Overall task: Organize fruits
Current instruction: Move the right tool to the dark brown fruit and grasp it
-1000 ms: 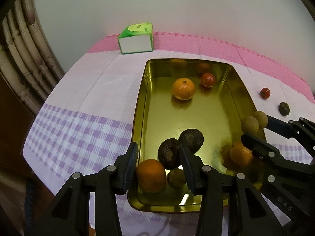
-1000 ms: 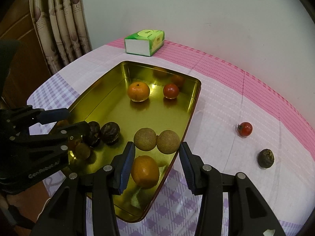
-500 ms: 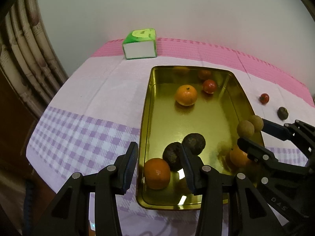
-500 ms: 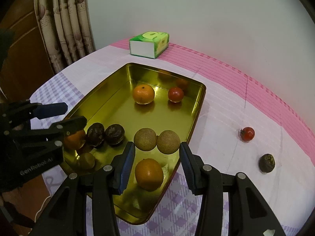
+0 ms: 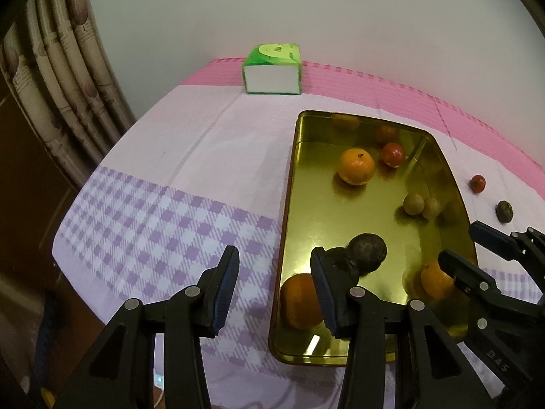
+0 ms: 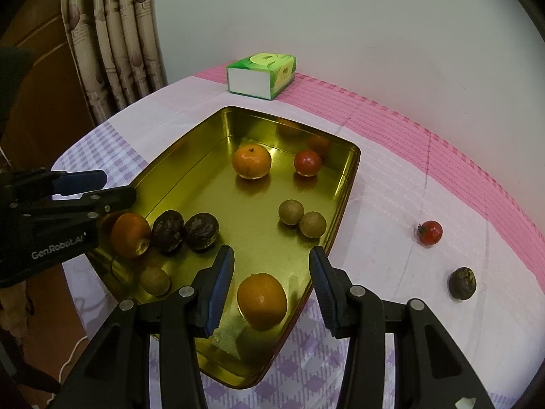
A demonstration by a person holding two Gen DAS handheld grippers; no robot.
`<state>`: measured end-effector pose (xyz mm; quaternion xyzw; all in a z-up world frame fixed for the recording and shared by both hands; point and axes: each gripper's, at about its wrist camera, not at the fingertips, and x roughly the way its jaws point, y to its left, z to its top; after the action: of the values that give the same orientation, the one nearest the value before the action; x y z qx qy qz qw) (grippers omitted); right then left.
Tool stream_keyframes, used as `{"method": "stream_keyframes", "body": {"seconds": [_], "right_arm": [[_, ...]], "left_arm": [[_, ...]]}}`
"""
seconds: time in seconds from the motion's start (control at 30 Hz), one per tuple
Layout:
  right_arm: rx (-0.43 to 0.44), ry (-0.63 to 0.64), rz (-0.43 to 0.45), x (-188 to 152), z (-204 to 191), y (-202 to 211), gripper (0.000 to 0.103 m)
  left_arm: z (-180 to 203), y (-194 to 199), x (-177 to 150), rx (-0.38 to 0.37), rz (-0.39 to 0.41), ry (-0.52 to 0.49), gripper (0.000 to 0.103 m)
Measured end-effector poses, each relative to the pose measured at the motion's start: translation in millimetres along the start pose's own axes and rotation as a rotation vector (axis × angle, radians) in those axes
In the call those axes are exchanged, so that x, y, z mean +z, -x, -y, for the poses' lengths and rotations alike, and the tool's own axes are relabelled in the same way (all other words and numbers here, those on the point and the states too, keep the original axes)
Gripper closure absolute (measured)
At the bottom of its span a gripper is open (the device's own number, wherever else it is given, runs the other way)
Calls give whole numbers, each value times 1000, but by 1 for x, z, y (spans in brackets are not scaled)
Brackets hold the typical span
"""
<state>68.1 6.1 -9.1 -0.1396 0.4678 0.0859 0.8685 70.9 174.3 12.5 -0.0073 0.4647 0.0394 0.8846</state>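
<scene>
A gold metal tray (image 6: 344, 187) (image 5: 291, 184) on the table holds three oranges (image 6: 261, 300), two dark wrinkled fruits (image 6: 201, 231), three small brown round fruits (image 6: 291, 212) and a red tomato (image 6: 307, 163). A second tomato (image 6: 430, 232) and a dark fruit (image 6: 462, 283) lie on the cloth to the tray's right. My right gripper (image 6: 271, 288) is open and empty above the near orange. My left gripper (image 5: 274, 289) is open and empty over the tray's left near edge; it also shows in the right wrist view (image 6: 98, 187).
A green and white tissue box (image 6: 261, 75) (image 5: 272, 70) stands at the far edge near the wall. Curtains (image 6: 115, 44) hang at the left. The pink, white and purple-checked tablecloth (image 5: 163, 225) ends at the table edge close to me.
Both grippers have drawn back and up from the tray. The left one has shifted left, off the near orange. All fruit stays in place.
</scene>
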Motion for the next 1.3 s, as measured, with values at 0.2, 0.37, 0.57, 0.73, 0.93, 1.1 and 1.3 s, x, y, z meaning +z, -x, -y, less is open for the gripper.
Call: {"method": "stream_keyframes", "body": {"seconds": [0.2, 0.37, 0.57, 0.73, 0.93, 1.1, 1.3], "right_arm": [[-5, -36, 25, 1, 9, 13, 59], [-54, -97, 39, -6, 38, 25, 59], [-128, -190, 9, -30, 89, 31, 60], [-196, -266, -23, -54, 131, 30, 60], [-220, -345, -60, -70, 169, 16, 60], [-225, -359, -72, -70, 182, -1, 60], [-227, -355, -77, -66, 194, -19, 59]], "left_arm": [[1, 1, 1, -9, 23, -10, 58], [0, 1, 1, -10, 28, -12, 58], [10, 0, -1, 10, 32, -56, 58], [25, 2, -2, 16, 32, -94, 58], [41, 9, 3, -18, 32, -102, 58], [60, 9, 8, -45, 18, -116, 58], [94, 7, 16, -76, 16, -158, 58]]}}
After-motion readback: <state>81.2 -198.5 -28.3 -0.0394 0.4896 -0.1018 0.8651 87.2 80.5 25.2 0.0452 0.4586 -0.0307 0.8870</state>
